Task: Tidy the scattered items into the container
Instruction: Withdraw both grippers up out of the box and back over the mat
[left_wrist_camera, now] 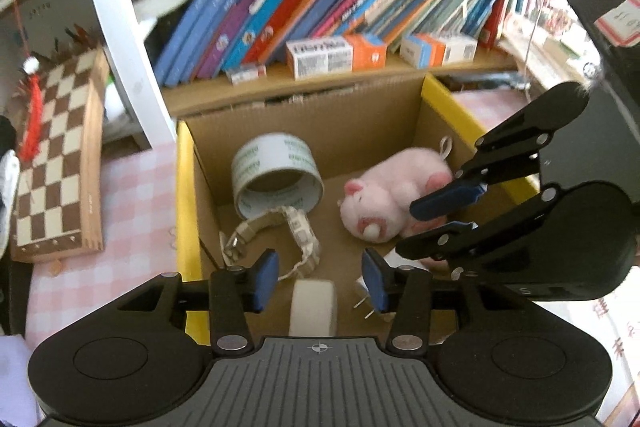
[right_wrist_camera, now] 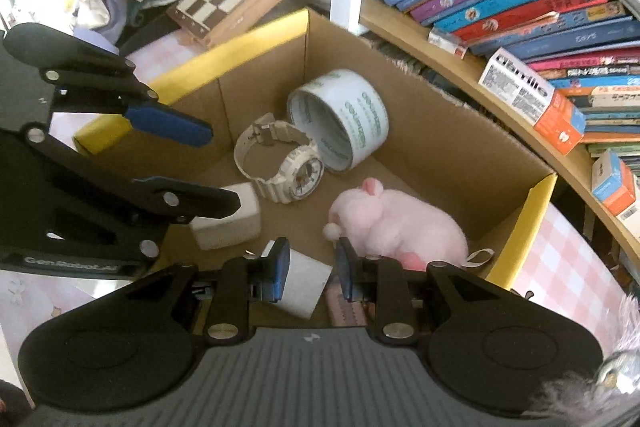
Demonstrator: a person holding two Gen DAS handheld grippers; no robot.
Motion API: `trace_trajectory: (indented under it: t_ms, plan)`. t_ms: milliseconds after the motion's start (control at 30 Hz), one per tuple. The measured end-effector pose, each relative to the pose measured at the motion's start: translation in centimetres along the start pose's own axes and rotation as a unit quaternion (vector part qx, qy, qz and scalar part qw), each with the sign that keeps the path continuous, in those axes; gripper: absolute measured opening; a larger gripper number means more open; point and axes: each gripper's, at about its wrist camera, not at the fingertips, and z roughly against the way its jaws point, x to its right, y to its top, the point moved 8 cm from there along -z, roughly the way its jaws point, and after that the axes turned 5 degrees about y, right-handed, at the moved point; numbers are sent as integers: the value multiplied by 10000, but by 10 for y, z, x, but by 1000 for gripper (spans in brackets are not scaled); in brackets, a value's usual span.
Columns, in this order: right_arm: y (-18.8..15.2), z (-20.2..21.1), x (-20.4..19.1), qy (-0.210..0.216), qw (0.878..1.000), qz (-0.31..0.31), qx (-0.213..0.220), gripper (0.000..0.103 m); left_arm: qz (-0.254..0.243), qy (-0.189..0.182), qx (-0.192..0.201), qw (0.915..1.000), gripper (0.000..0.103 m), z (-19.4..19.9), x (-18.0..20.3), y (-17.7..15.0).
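Finishing a drop into the cardboard box (left_wrist_camera: 304, 115): white block (right_wrist_camera: 228, 227) lying on its floor beside the watch (right_wrist_camera: 280, 163), tape roll (right_wrist_camera: 344, 115) and pink plush (right_wrist_camera: 396, 227). Left tool (left_wrist_camera: 320, 269) above, fingers apart, nothing pinched; right tool (right_wrist_camera: 312, 261) drawn together, apparently empty. Next, probably: lifting clear, then searching the pink-checked worktop (left_wrist_camera: 132, 195) for leftovers. Right wrist view alone shows the block whole; left wrist view alone shows plug prongs (left_wrist_camera: 364, 307).
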Motion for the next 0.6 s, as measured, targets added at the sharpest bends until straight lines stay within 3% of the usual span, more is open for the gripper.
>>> trace_trajectory:
  t_ms: [300, 600]
  plan:
    - [4, 47, -20, -210, 9986, -17, 478, 24, 96, -92, 671, 9977, 46, 58, 2, 2]
    - [-11, 103, -59, -533, 9926, -380, 1024, 24, 68, -209, 1207, 9924, 50, 122, 6, -23]
